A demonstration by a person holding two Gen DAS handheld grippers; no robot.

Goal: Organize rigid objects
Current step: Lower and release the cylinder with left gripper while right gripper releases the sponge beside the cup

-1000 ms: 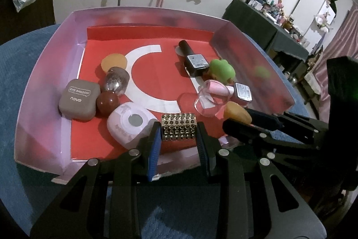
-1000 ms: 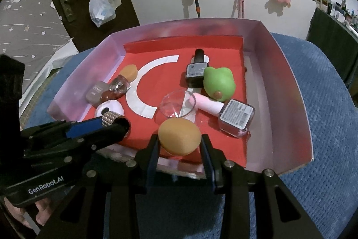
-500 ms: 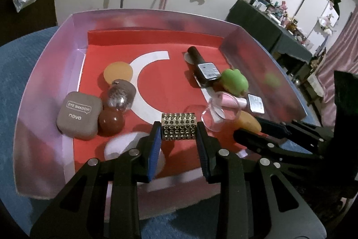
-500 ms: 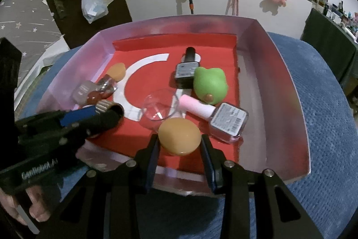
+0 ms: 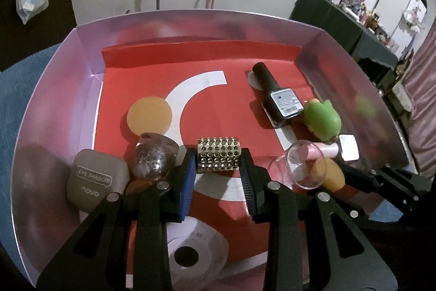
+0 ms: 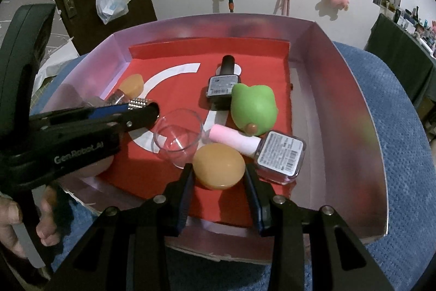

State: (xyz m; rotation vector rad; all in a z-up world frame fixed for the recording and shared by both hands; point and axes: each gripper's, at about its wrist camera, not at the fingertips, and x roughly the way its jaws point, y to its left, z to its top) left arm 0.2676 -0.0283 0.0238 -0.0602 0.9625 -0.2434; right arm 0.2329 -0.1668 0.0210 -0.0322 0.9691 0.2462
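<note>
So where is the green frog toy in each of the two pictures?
Left wrist view: the green frog toy is at the right, beside the black bottle.
Right wrist view: the frog toy is right of centre, again next to the black bottle.
Shared landmark: the black bottle on the red tray floor.

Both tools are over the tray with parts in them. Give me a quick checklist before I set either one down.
1. Left tool grip on gold studded cylinder: ok, pads clamp both ends.
2. Right tool grip on orange round puck: ok.
3. Both loads inside the purple-walled tray: ok.
4. Bare red floor ahead of the cylinder: ok.
5. Puck's clearance from clear glass cup and pink-capped bottle: not ok, crowded.
6. Cylinder off the floor: cannot tell.
</note>
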